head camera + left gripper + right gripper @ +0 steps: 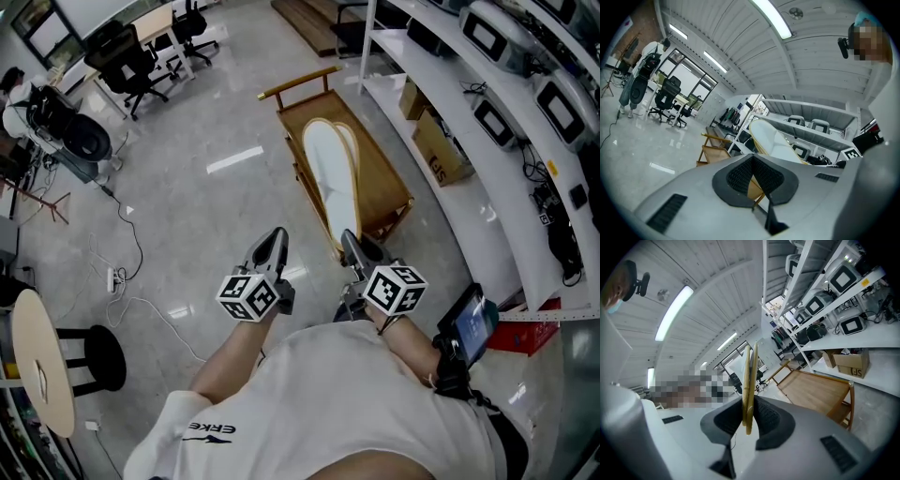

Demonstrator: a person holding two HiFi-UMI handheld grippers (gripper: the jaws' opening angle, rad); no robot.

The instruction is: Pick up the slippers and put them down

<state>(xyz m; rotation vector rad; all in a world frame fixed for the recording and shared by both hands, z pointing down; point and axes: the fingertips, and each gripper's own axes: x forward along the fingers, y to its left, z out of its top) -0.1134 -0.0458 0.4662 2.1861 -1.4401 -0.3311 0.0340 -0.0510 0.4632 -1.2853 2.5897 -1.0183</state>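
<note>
A pair of flat white slippers with tan soles (330, 173) is held together by one end in my right gripper (349, 242), which is shut on them. They stick out forward over a wooden folding chair (384, 183). In the right gripper view the two tan sole edges (749, 376) stand upright, pinched between the black pads of the right gripper (747, 401). My left gripper (275, 239) hovers beside the right one, to its left, with nothing in it. In the left gripper view the left gripper (753, 159) has its pads meeting at the tip, and the slippers (776, 138) show beyond them.
White shelving (487, 112) with monitors and a cardboard box (439, 150) runs along the right. Office chairs (131, 66) stand at the far left. A round table (42, 366), a black stool (89, 356) and a power strip with cables (112, 278) sit on the glossy floor at left.
</note>
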